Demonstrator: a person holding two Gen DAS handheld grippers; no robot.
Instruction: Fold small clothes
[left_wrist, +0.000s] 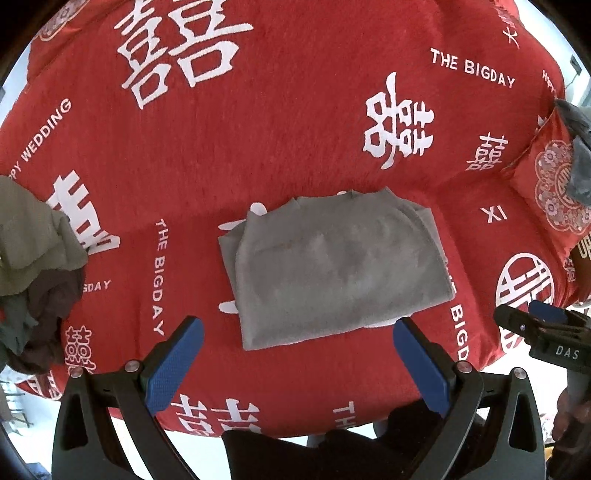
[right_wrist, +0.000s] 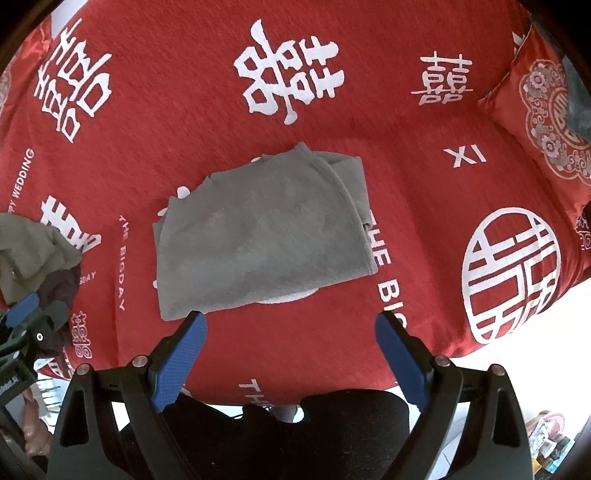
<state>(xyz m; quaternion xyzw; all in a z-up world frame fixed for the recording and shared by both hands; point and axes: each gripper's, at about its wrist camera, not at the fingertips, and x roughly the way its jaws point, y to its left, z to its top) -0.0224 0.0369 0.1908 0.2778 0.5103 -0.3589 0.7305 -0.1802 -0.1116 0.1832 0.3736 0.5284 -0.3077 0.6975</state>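
Two grippers are seen above a red bedspread (left_wrist: 303, 122) printed with white characters and the words "THE BIGDAY". A grey garment (left_wrist: 332, 266) is laid flat and folded into a rough rectangle on that bedspread, and every other place is given here relative to it. Its long axis is seen running left to right across both wrist views, slightly tilted, and its ribbed neckline edge is turned toward the far side, away from the cameras.

The left gripper (left_wrist: 299, 363) is held just on the near side of the garment with its blue-padded fingers (left_wrist: 173, 365) spread wide apart and nothing between them; the cloth is not touched. The right gripper (right_wrist: 291, 360) is likewise held on the near side, its fingers (right_wrist: 177, 363) parted widely and empty, with the left fingertip shown close to the garment's near corner.

Well to the left of the garment, a loose pile of olive and dark clothes (left_wrist: 33, 266) is heaped. Far to its right, a red embroidered cushion (right_wrist: 546, 122) is seen, with something grey lying on it.
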